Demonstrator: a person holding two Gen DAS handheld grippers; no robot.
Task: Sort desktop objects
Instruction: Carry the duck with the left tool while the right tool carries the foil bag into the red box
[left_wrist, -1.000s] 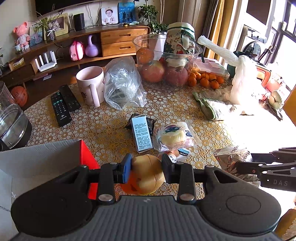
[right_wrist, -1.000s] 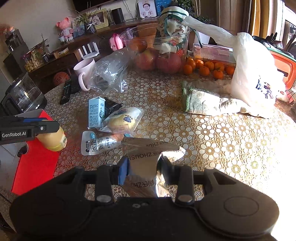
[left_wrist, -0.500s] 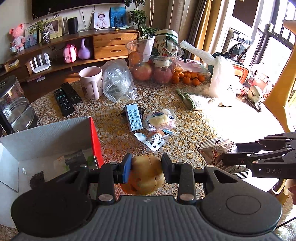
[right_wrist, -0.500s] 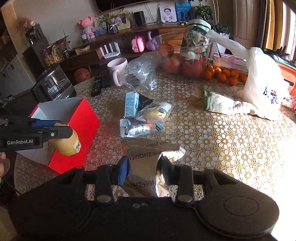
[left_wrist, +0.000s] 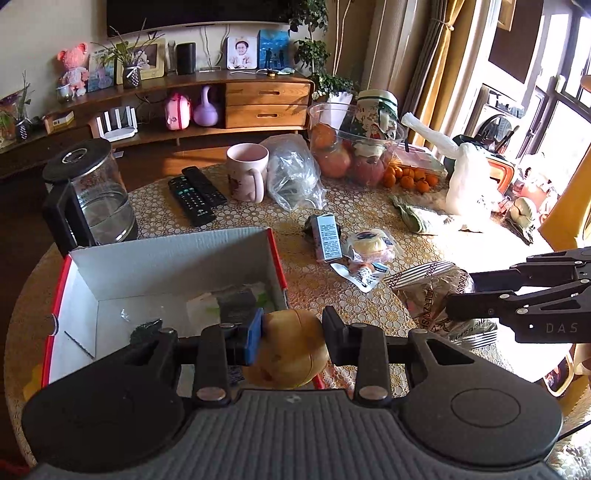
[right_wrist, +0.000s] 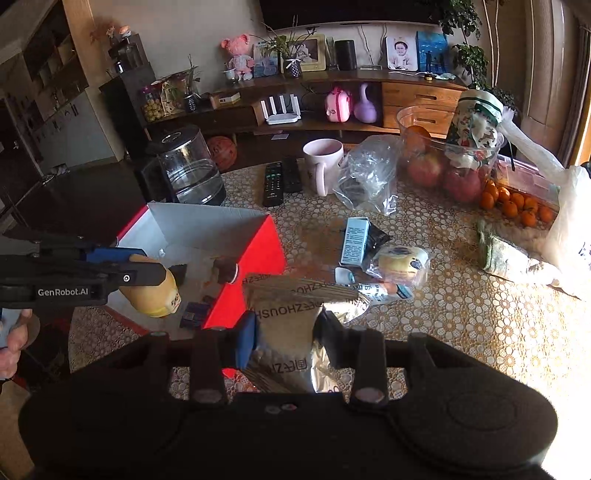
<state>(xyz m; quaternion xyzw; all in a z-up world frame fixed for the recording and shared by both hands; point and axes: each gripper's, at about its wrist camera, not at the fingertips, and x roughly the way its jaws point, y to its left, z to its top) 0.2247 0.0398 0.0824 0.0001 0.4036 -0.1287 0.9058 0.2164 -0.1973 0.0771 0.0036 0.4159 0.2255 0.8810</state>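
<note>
Jaws of the left gripper clamp a rounded yellow-tan bun-like object, seemingly a toy, above the near right edge of the open red-sided cardboard box, presumably for dropping in. Jaws of the right gripper pinch a crinkled silver foil snack bag beside that box's red wall. Unsorted at the table's middle: a pale blue carton, a wrapped bun. A glass kettle stands just behind the box.
</note>
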